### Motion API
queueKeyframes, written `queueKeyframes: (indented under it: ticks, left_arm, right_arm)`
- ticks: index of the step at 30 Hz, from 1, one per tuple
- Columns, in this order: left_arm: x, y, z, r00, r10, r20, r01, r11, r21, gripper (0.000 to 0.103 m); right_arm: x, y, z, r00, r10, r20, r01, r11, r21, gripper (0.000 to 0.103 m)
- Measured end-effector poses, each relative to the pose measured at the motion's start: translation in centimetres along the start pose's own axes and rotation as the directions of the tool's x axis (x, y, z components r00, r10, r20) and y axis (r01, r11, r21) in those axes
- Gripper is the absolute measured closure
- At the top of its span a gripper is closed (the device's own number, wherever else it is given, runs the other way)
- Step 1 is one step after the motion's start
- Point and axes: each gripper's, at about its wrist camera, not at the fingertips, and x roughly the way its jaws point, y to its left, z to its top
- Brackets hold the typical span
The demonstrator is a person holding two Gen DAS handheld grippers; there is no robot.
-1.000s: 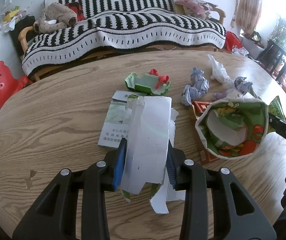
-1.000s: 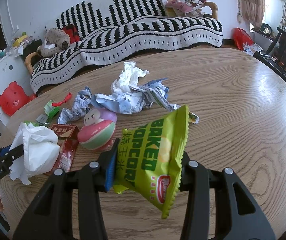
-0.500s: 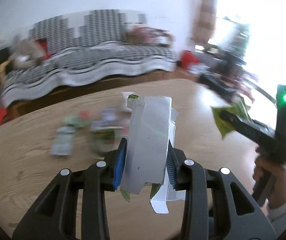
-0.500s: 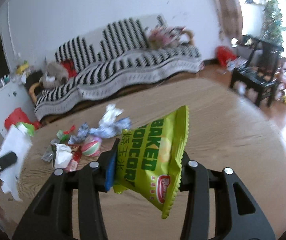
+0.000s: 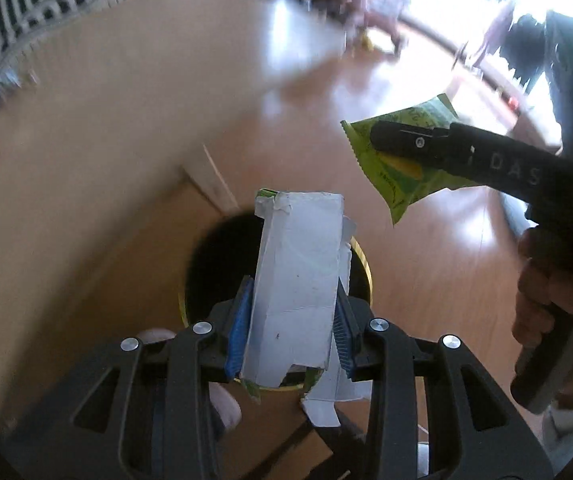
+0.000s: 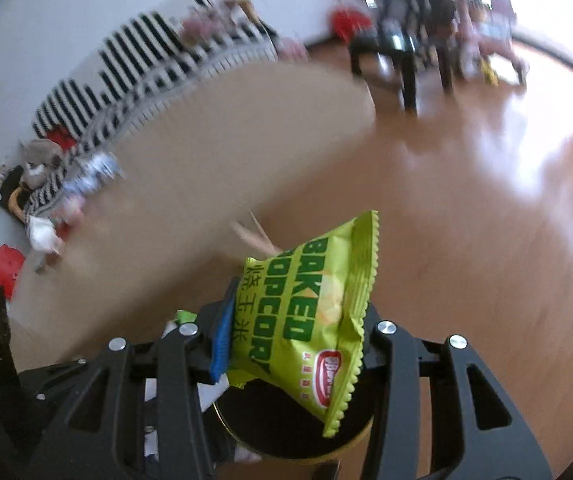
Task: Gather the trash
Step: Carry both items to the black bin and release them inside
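My left gripper (image 5: 292, 320) is shut on a flattened white carton (image 5: 298, 280) and holds it over the dark mouth of a round, yellow-rimmed bin (image 5: 206, 264) on the floor. My right gripper (image 6: 294, 340) is shut on a green baked popcorn bag (image 6: 310, 316). In the left wrist view that bag (image 5: 398, 168) hangs to the right of the bin, above it. In the right wrist view the bin (image 6: 286, 424) lies just below the bag.
The round wooden table (image 6: 214, 160) curves off to the left, with leftover crumpled trash (image 6: 70, 200) at its far left edge. Shiny wooden floor (image 6: 486, 220) spreads to the right. A striped sofa (image 6: 146, 64) and a dark chair (image 6: 406, 60) stand beyond.
Both grippers swung right and down, off the table to above the floor bin, still holding the carton and the popcorn bag. The table's trash slid out to the left.
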Motion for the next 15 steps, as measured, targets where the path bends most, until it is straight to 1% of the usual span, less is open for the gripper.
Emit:
queueKeyframes:
  ticks: [2, 4, 6, 9, 10, 11, 12, 13, 14, 15]
  left_arm:
    - [2.2, -0.1, -0.4, 0.999, -0.002, -0.046, 0.002, 1.0, -0.014, 0.067]
    - [3.6, -0.2, -0.5, 0.997, 0.011, -0.074, -0.012, 1.0, -0.015, 0.067]
    - [4.2, 0.3, -0.2, 0.996, 0.017, -0.085, -0.018, 1.0, -0.021, 0.067]
    - [5.0, 0.7, 0.2, 0.995, 0.02, -0.096, -0.023, 0.999, -0.032, 0.067]
    - [5.2, 0.7, 0.1, 0.995, 0.03, -0.097, -0.033, 0.999, -0.032, 0.066]
    - [5.4, 0.9, -0.1, 0.994, 0.051, -0.098, -0.055, 0.998, -0.034, 0.057]
    - [5.2, 1.3, -0.4, 0.993, 0.064, -0.102, -0.068, 0.997, -0.037, 0.036]
    - [5.1, 1.2, -0.4, 0.992, 0.074, -0.101, -0.078, 0.996, -0.043, 0.024]
    - [4.6, 1.1, -0.4, 0.994, 0.078, -0.08, -0.082, 0.995, -0.049, 0.014]
    - [4.0, 1.1, -0.7, 0.996, 0.075, -0.055, -0.078, 0.996, -0.047, 0.014]
  right_arm:
    - [1.6, -1.3, -1.0, 0.999, -0.008, -0.04, 0.008, 1.0, 0.016, 0.058]
    - [2.6, -2.1, -1.6, 0.998, -0.01, -0.067, 0.012, 0.999, 0.03, 0.058]
    - [3.5, -3.1, -2.0, 0.996, -0.006, -0.088, 0.01, 0.999, 0.048, 0.059]
    - [4.4, -3.0, -2.5, 0.993, -0.003, -0.114, 0.01, 0.998, 0.064, 0.059]
    - [4.8, -3.3, -2.7, 0.991, 0.01, -0.135, 0.002, 0.996, 0.084, 0.057]
    - [5.0, -3.0, -2.6, 0.989, 0.014, -0.145, -0.001, 0.996, 0.093, 0.054]
    - [5.1, -3.3, -2.6, 0.987, 0.025, -0.159, -0.009, 0.995, 0.103, 0.049]
    - [4.9, -3.5, -2.5, 0.987, 0.03, -0.158, -0.013, 0.994, 0.108, 0.03]
    - [4.4, -3.5, -2.4, 0.99, 0.027, -0.142, -0.012, 0.994, 0.104, 0.017]
    - [3.7, -3.6, -2.2, 0.992, 0.026, -0.126, -0.013, 0.995, 0.098, 0.016]
